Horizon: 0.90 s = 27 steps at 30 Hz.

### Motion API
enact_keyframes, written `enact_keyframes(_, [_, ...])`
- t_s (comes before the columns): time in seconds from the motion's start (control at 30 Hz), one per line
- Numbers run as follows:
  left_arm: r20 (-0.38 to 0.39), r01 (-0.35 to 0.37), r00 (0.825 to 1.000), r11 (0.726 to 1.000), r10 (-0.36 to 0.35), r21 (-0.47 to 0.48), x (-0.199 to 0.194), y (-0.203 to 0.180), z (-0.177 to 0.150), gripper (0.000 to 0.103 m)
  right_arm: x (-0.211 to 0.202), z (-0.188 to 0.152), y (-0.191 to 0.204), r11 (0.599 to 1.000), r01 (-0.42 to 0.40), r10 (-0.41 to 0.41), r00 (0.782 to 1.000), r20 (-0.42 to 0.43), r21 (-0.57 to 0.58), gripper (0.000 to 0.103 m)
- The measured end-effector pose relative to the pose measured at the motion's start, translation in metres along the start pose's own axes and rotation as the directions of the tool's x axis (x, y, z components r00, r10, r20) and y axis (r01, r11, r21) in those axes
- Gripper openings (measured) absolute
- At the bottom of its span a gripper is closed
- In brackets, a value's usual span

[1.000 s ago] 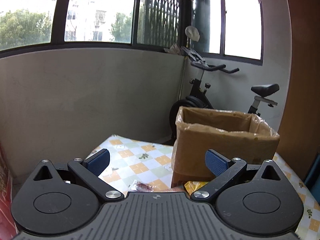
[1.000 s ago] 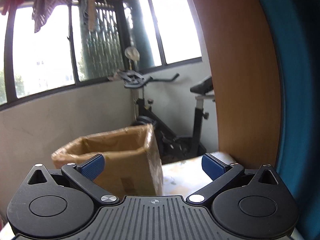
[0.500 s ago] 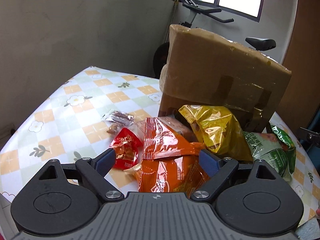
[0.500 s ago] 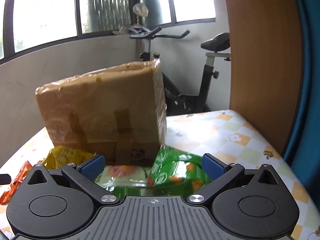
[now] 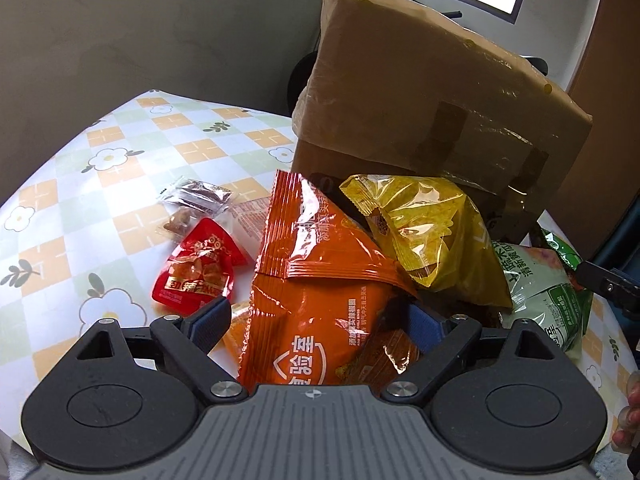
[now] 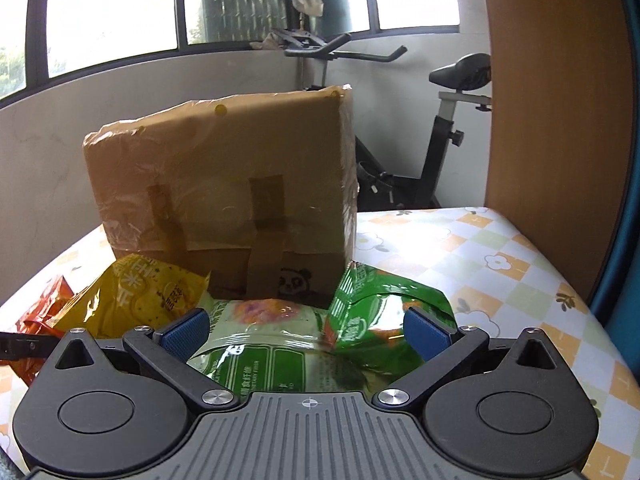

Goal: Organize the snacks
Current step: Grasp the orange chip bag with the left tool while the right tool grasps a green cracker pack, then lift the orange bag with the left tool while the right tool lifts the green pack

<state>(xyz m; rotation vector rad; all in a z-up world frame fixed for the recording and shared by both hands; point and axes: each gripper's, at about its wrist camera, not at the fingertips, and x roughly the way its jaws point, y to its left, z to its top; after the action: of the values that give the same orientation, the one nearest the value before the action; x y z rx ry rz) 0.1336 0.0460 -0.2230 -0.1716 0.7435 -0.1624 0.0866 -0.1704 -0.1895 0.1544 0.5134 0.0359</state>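
Observation:
A taped cardboard box (image 5: 432,112) stands on the checked tablecloth, also in the right wrist view (image 6: 224,196). Snack bags lie in front of it: an orange bag (image 5: 316,280), a yellow bag (image 5: 432,236), a small red packet (image 5: 196,268), small clear packets (image 5: 196,196) and green bags (image 5: 548,292). My left gripper (image 5: 316,322) is open, its fingers either side of the orange bag. My right gripper (image 6: 306,330) is open, low over the green bags (image 6: 280,344), with the yellow bag (image 6: 140,296) to its left.
The tablecloth (image 5: 100,160) spreads left of the snacks and right of the box (image 6: 500,256). An exercise bike (image 6: 436,140) stands behind the table by a grey wall. A wooden panel (image 6: 556,120) rises at the right edge.
Both grippers have tilted down and moved in toward the snack pile. The left now straddles the orange bag; the right is closer over the green bags. Both stay open.

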Motion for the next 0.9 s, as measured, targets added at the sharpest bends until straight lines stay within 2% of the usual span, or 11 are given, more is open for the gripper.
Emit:
enact_keyframes(0.17, [-0.053,0.009,0.999,1.000,-0.008,0.010,0.018,0.004,-0.006,0.093,0.003,0.000,0.003,1.000,-0.003,0.003,1.000,-0.014,-0.005,0.103])
enact_keyframes(0.23, [-0.031,0.038,0.999,0.999,-0.038,0.016,0.019,0.001,-0.008,0.081,0.004,0.001,0.004,1.000,-0.002,0.002,1.000,-0.016,-0.009,0.103])
enact_keyframes(0.27, [-0.020,0.068,0.998,0.997,-0.068,0.024,0.018,0.000,-0.007,0.058,0.004,0.001,0.005,1.000,-0.005,0.005,1.000,-0.017,-0.014,0.103])
enact_keyframes(0.37, [-0.006,0.065,0.998,0.998,-0.065,0.024,0.014,-0.007,-0.003,0.048,0.002,0.002,0.009,0.999,-0.007,0.006,1.000,-0.015,-0.034,0.103])
enact_keyframes(0.5, [0.067,0.052,0.996,0.998,-0.053,0.018,-0.003,-0.014,0.001,0.045,0.003,0.003,0.010,0.999,0.020,-0.022,0.999,-0.038,-0.044,0.103])
enact_keyframes(0.67, [0.137,0.031,0.990,0.999,-0.026,-0.034,-0.024,-0.012,0.007,0.045,0.000,0.007,0.000,0.998,0.055,-0.055,0.998,-0.038,0.004,0.103])
enact_keyframes(0.9, [0.164,-0.023,0.986,0.996,0.038,-0.090,-0.038,-0.004,0.010,0.045,-0.005,0.007,-0.007,0.997,0.072,-0.070,0.996,-0.057,0.023,0.103])
